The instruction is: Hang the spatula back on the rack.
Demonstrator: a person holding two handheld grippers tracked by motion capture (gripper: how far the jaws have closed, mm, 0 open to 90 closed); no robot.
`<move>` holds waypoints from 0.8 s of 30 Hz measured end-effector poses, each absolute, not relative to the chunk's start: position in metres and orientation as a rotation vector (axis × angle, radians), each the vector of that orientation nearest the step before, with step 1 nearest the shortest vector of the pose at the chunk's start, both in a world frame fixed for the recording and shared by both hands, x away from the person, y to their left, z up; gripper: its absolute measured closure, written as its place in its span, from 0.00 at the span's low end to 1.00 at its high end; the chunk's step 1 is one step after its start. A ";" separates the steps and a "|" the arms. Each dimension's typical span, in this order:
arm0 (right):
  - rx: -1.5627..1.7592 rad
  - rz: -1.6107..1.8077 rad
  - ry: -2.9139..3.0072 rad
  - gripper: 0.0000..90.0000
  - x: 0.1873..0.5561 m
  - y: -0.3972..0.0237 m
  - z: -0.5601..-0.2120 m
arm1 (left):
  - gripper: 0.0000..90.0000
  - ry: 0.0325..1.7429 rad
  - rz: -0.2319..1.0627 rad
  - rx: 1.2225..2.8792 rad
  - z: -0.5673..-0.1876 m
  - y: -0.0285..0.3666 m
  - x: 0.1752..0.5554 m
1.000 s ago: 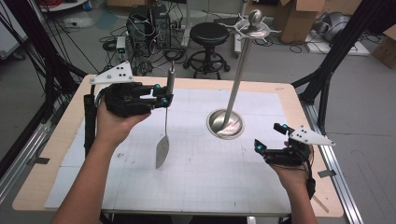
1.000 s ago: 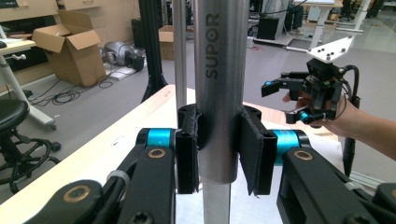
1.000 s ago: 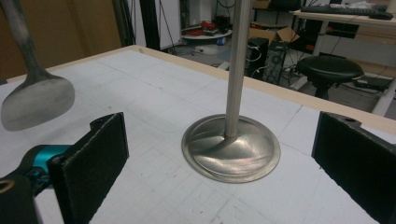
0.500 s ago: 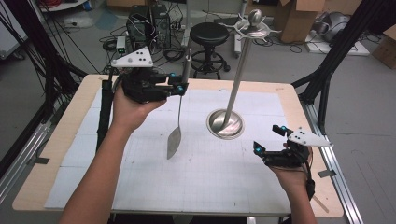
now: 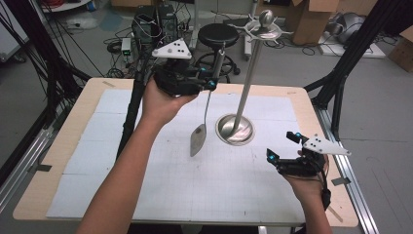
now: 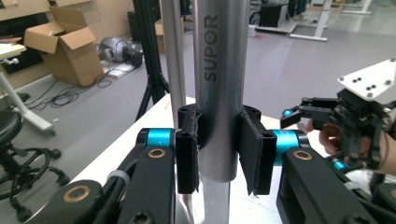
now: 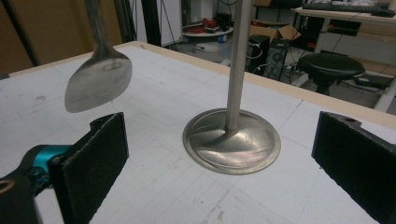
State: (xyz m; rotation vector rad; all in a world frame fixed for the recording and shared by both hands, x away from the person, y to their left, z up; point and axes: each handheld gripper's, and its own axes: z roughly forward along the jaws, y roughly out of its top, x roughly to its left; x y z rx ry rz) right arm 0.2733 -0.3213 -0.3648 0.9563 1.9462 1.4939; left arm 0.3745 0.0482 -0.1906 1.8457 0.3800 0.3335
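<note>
Your left gripper (image 5: 210, 82) is clenched on the polished steel handle of a long stainless-steel spatula (image 5: 206, 113), held well clear of the white gridded mat (image 5: 146, 185) toward the far left of the table. The left gripper view shows both pads (image 6: 251, 154) pressed flat against the round, engraved handle (image 6: 219, 88), close to its upper end. The spatula hangs nearly upright, its flat blade (image 5: 197, 139) pointing down, near the mat but not touching it.

Judge it as stiff and moderately heavy, with the weight low in the blade; smooth round steel is slippery, so it may swing or twist between the pads if you move sharply. Your grip is firm enough to carry it; keep it vertical and move slowly.

Just right of the blade stands the tall steel utensil stand (image 5: 246, 92), its domed base (image 5: 235, 129) on the mat and its hook ring (image 5: 263, 30) at the top.

At the near right, your right gripper (image 5: 282, 149) is released, jaws wide apart, holding nothing, facing that base (image 7: 232, 140).
</note>
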 end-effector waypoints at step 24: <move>0.951 1.500 1.947 0.03 0.273 -0.321 -0.364 | 0.78 0.424 0.361 1.913 -0.185 0.005 0.392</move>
